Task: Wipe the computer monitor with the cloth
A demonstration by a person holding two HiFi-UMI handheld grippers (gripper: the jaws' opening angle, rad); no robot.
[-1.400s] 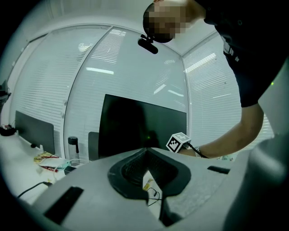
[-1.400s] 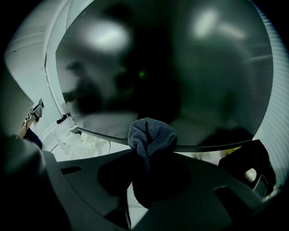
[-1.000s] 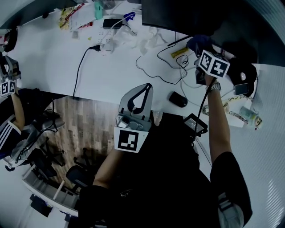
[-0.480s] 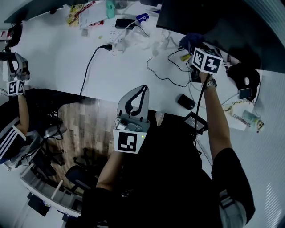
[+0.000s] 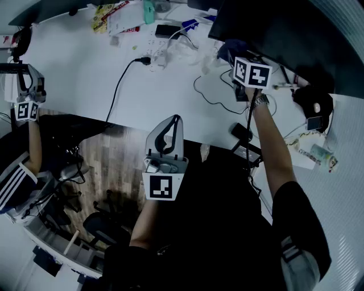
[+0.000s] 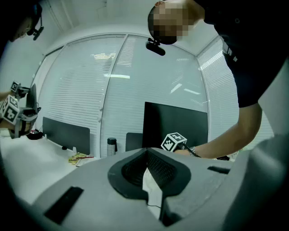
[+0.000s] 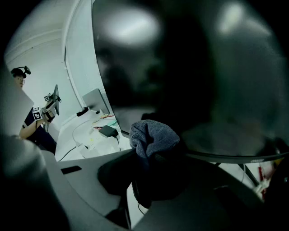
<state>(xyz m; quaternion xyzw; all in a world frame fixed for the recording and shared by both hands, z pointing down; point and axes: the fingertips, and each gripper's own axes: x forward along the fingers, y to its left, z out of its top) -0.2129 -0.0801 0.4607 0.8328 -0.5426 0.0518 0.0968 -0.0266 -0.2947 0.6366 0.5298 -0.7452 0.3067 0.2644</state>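
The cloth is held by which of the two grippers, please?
The right gripper, up at the monitor, clamps the cloth; the left gripper is shut on nothing.

The white tabletop (image 5: 74, 74) is pretty cluttered along the far side: there's a monitor (image 5: 296, 34), snack packets (image 5: 108, 11), a teal bottle (image 5: 149, 10), a small black box (image 5: 166, 30), and a white power strip (image 5: 156, 48) with a black cable (image 5: 116, 91) running off the near edge. More toward the middle you've got some crumpled white wrap (image 5: 190, 51) and a thin looped wire (image 5: 207, 99), plus a black mouse (image 5: 242, 132) near the front edge. Over at the right end sit a phone (image 5: 314, 123) and a packet (image 5: 318, 152).
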